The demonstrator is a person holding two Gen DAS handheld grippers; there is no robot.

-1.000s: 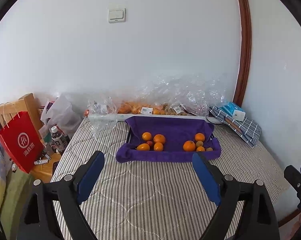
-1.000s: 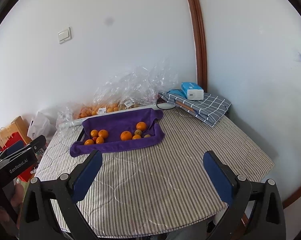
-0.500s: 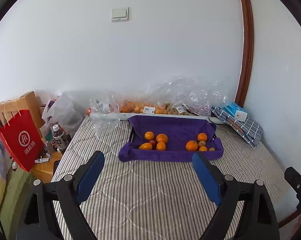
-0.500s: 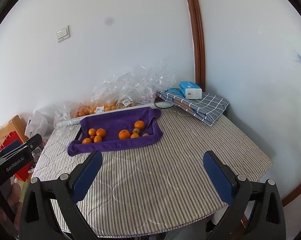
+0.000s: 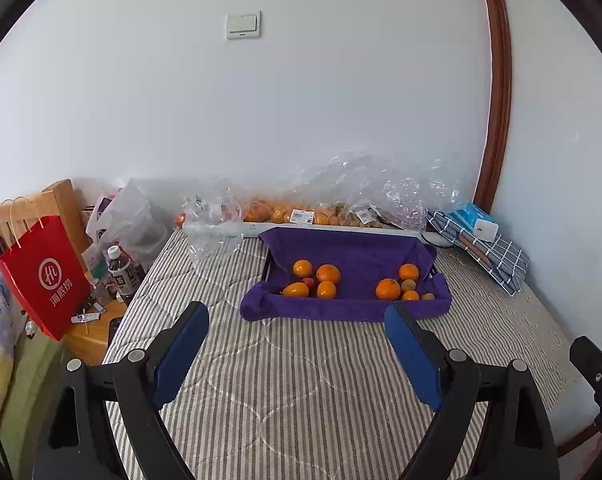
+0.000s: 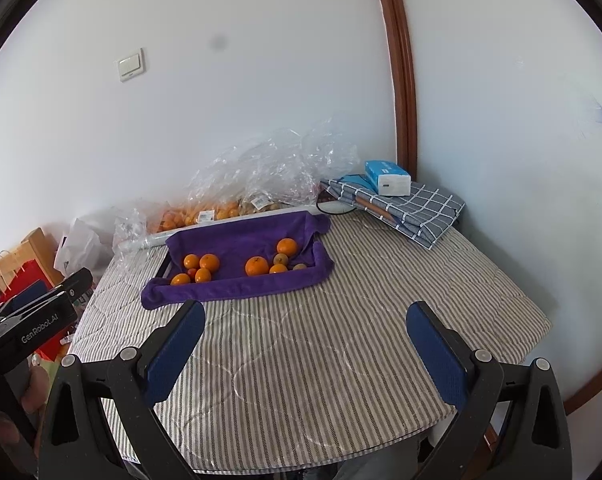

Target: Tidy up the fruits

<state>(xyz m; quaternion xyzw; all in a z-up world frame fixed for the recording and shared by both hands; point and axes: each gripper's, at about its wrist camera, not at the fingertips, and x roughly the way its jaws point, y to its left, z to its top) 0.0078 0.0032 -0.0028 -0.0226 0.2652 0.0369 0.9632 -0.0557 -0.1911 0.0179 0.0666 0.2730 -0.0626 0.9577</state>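
A tray lined with a purple towel [image 5: 353, 256] [image 6: 245, 240] sits at the far side of a striped table. It holds two groups of fruit: oranges on the left [image 5: 316, 278] [image 6: 199, 266] and oranges with small brownish fruits on the right [image 5: 399, 284] [image 6: 271, 262]. Clear plastic bags of more fruit [image 5: 301, 214] [image 6: 221, 210] lie behind the tray against the wall. My left gripper [image 5: 297, 344] is open and empty, well short of the tray. My right gripper [image 6: 305, 344] is open and empty, also short of the tray.
A folded checked cloth [image 5: 489, 252] [image 6: 413, 210] with a blue-white box [image 6: 387, 178] lies at the back right. A red paper bag [image 5: 45, 280], bottles [image 5: 119, 272] and a wooden stand [image 5: 33, 208] stand left of the table. The striped tablecloth [image 6: 321, 340] spans the near side.
Both grippers have risen and tilted a little; the tray sits slightly farther and lower in view. Both stay open and empty.
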